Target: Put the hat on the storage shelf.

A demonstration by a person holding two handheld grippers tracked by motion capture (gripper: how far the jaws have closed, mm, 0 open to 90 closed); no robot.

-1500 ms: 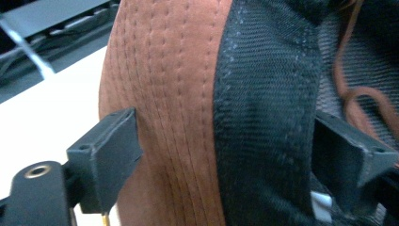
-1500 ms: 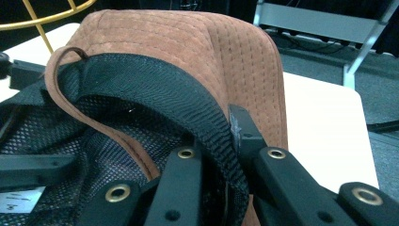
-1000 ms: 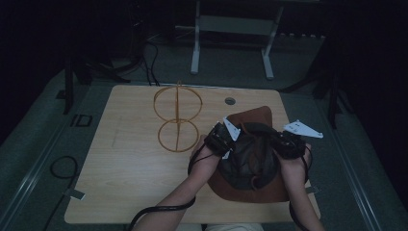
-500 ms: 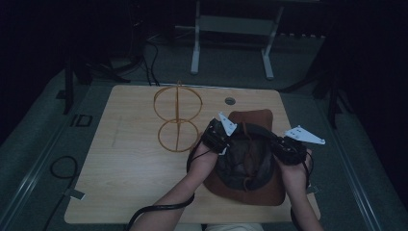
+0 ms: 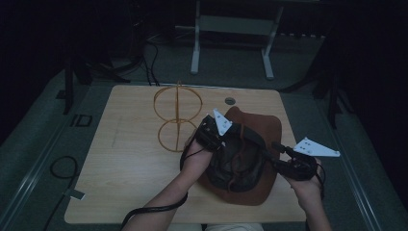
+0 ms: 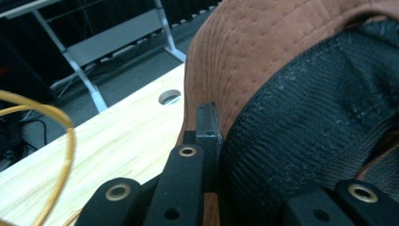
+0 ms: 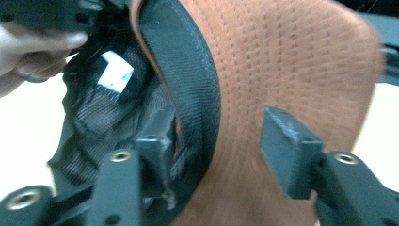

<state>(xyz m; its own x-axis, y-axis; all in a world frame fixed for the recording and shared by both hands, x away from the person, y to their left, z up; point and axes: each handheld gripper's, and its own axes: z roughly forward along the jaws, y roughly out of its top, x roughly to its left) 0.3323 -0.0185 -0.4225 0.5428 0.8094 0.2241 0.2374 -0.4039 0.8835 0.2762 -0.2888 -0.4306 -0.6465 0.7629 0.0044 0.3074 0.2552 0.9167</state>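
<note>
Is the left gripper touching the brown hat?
Touching. In the left gripper view, the left gripper is closed on the brown hat: one jaw presses its suede outside, the other sits against the black mesh lining.

A pale wooden table (image 5: 130, 183) stood on a grey floor (image 5: 43, 134), with a small round hole (image 5: 230, 101) in its top near the 12 o'clock edge; the left gripper view caught that hole (image 6: 169, 96) too. Beyond the table at 12 o'clock stood a white metal frame (image 5: 231, 24), also seen in the left gripper view (image 6: 108, 35). Dark cables (image 5: 151, 62) ran over the floor at 11 o'clock. At 9 o'clock the floor bore an "ID" marking (image 5: 81, 120), and a looped cable (image 5: 62, 168) lay at 8 o'clock, near a small pale scrap (image 5: 74, 194).
</note>
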